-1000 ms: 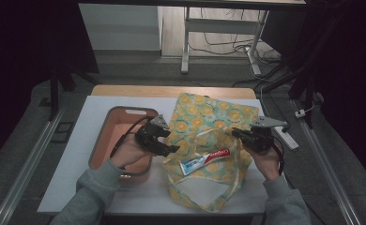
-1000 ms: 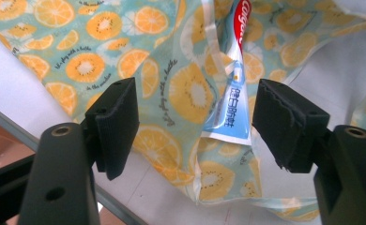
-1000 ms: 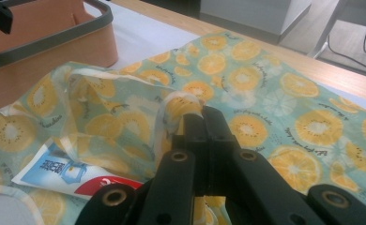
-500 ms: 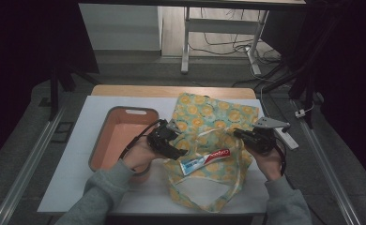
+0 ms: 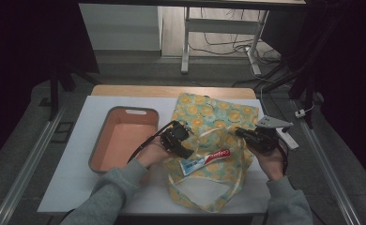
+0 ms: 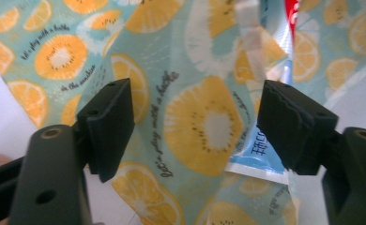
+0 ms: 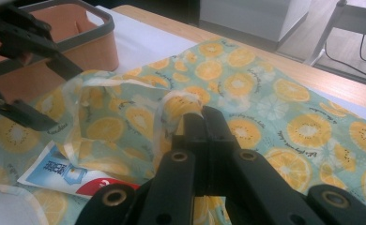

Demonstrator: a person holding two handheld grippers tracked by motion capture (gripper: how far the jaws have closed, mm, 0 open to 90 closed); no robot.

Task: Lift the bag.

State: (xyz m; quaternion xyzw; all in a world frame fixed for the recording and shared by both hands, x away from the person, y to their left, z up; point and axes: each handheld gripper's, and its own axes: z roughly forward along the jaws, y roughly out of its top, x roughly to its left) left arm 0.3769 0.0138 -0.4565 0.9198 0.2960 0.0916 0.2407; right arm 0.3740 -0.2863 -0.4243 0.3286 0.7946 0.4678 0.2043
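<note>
The right hand-held gripper (image 7: 204,117) was clamped on the white handle (image 7: 171,105) of the orange-print bag (image 5: 218,117), lifting the mouth open near the bench's right edge. The left hand-held gripper (image 6: 197,122) hung with its jaws apart over the bag's cloth, just short of the toothpaste tube (image 5: 204,161), which lay on the bag toward the front edge. To do this well, the left jaws should straddle the tube across its width and close firmly, while the right kept the mouth raised. Counted: one bag, one tube, one salmon tray (image 5: 107,123) toward the left edge.
</note>
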